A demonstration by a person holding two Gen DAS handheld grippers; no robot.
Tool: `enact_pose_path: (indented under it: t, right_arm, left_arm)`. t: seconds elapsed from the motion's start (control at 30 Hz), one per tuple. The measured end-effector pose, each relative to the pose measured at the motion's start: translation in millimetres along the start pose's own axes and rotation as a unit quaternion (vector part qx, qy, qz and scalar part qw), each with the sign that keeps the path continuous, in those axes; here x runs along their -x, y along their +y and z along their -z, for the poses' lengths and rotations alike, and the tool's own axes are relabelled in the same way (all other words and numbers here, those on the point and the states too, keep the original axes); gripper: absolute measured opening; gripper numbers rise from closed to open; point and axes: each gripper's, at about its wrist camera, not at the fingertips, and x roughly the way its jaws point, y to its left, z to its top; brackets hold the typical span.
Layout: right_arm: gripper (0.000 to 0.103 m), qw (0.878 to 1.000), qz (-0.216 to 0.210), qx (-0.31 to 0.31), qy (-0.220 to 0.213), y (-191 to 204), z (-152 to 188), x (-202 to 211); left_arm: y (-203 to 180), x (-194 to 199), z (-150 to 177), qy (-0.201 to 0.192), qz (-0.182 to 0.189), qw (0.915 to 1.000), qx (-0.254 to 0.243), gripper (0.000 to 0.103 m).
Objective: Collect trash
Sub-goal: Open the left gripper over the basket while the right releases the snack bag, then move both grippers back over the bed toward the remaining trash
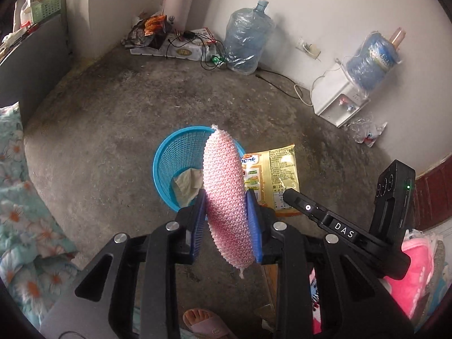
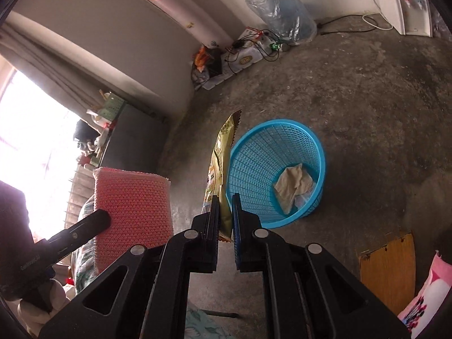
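Stained concrete floor (image 1: 113, 118), blue basket (image 1: 169, 155), white walls (image 1: 310, 14), water jug (image 1: 248, 39)

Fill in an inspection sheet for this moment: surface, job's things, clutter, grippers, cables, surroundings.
Surface: bare, stained concrete floor.
Job's things: blue basket on the floor, crumpled paper inside; pink scrub pad and yellow snack wrapper both held above the floor.
Clutter: bags and boxes heaped in the corner; clear plastic bag beside the dispenser.
Grippers: left gripper shut on the pad; right gripper shut on the wrapper.
Cables: black leads by the corner heap; white cord to the dispenser.
Surroundings: water jug, water dispenser, floral bedding.
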Motion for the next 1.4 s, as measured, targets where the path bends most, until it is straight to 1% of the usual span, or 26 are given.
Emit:
enact_pose_path:
  t: [0.07, 0.1, 0.13, 0.17, 0.2, 0.23, 0.3, 0.33, 0.4, 0.53, 0.6, 0.67, 0.73, 0.87, 0.93, 1.0, 1.1, 1.13, 1.2, 1.23, 1.3, 1.4]
  right_arm:
    - [0.011, 1.0, 0.017, -0.014, 0.006, -11.8, -11.1, -22.9]
    - [0.015, 1.0, 0.019, -0.02, 0.009, -19.1, -16.8, -35.6]
    - [0.022, 0.999, 0.024, -0.028, 0.009, -26.3, -21.3, -46.4]
    - [0.041, 0.998, 0.039, -0.039, 0.007, -33.5, -24.6, -56.3]
    - [0.046, 0.998, 0.052, -0.047, 0.003, -41.3, -25.6, -64.6]
    - [0.046, 0.997, 0.056, -0.053, 0.004, -48.3, -25.3, -71.8]
    - [0.046, 0.995, 0.067, -0.071, 0.006, -58.7, -19.8, -74.9]
    - [0.046, 0.995, 0.061, -0.078, 0.003, -61.4, -16.4, -73.3]
    - [0.046, 0.995, 0.054, -0.082, -0.003, -63.6, -7.0, -67.8]
    - [0.046, 0.996, 0.06, -0.06, -0.015, -45.5, 10.2, -49.2]
    - [0.046, 0.997, 0.066, -0.041, -0.024, -30.7, 17.6, -36.5]
    - [0.046, 0.997, 0.065, -0.012, -0.038, -7.8, 27.3, -16.9]
    - [0.052, 0.996, 0.065, 0.018, -0.052, 15.9, 37.1, 3.5]
    - [0.065, 0.992, 0.056, 0.08, -0.086, 59.2, 54.8, 45.9]
    - [0.068, 0.988, 0.053, 0.107, -0.097, 77.8, 63.1, 63.2]
    - [0.072, 0.983, 0.05, 0.14, -0.105, 99.7, 71.0, 78.6]
    - [0.076, 0.972, 0.052, 0.192, -0.125, 135.7, 85.4, 101.2]
    - [0.078, 0.968, 0.045, 0.207, -0.133, 148.3, 92.5, 109.0]
    - [0.084, 0.961, 0.028, 0.239, -0.14, 171.1, 107.5, 120.8]
    - [0.084, 0.956, 0.017, 0.257, -0.14, 184.2, 117.1, 126.3]
    - [0.089, 0.948, 0.002, 0.287, -0.136, 207.4, 136.4, 133.0]
    - [0.09, 0.942, -0.032, 0.317, -0.105, 238.2, 164.6, 135.6]
  left_arm:
    - [3.0, -24.9, -11.2, -0.001, -0.016, 0.9999, -0.006, 0.029]
    - [5.3, -35.6, -15.8, -0.003, -0.027, 0.9996, -0.005, 0.036]
    - [8.3, -44.7, -20.6, -0.01, -0.037, 0.9993, -0.003, 0.045]
    - [13.2, -52.6, -22.7, -0.017, -0.054, 0.9984, 0.003, 0.05]
    - [16.8, -57.9, -23.8, -0.019, -0.068, 0.9975, 0.011, 0.053]
    - [22.7, -63.5, -25.1, -0.017, -0.072, 0.997, 0.022, 0.053]
    - [34.9, -67.1, -23.6, -0.008, -0.067, 0.9965, 0.049, 0.053]
    - [39.2, -66.0, -21.0, -0.005, -0.063, 0.9963, 0.059, 0.053]
    - [45.9, -61.7, -16.5, -0.001, -0.059, 0.9962, 0.065, 0.053]
    - [46.4, -39.4, -8.2, -0.003, -0.051, 0.9966, 0.064, 0.053]
    - [42.5, -18.0, -4.1, -0.011, -0.037, 0.9975, 0.06, 0.053]
    - [35.8, 9.1, 0.7, -0.027, -0.028, 0.9981, 0.047, 0.053]
    - [30.5, 38.2, 7.8, -0.046, -0.024, 0.9982, 0.032, 0.055]
    - [24.2, 103.1, 28.0, -0.087, -0.032, 0.9957, -0.002, 0.058]
    - [21.8, 136.3, 38.5, -0.107, -0.038, 0.9935, -0.009, 0.059]
    - [23.1, 171.0, 52.5, -0.13, -0.035, 0.9908, -0.011, 0.063]
    - [26.2, 216.5, 77.8, -0.16, -0.047, 0.9859, -0.013, 0.063]
    - [27.5, 228.9, 84.6, -0.167, -0.054, 0.9845, -0.012, 0.063]
    - [32.9, 253.7, 101.3, -0.175, -0.068, 0.9821, -0.006, 0.064]
    - [35.7, 264.8, 109.8, -0.177, -0.075, 0.9813, -0.002, 0.064]
    - [43.0, 288.2, 126.8, -0.189, -0.089, 0.9779, 0.008, 0.064]
    - [56.2, 319.6, 151.5, -0.21, -0.109, 0.9712, 0.026, 0.064]
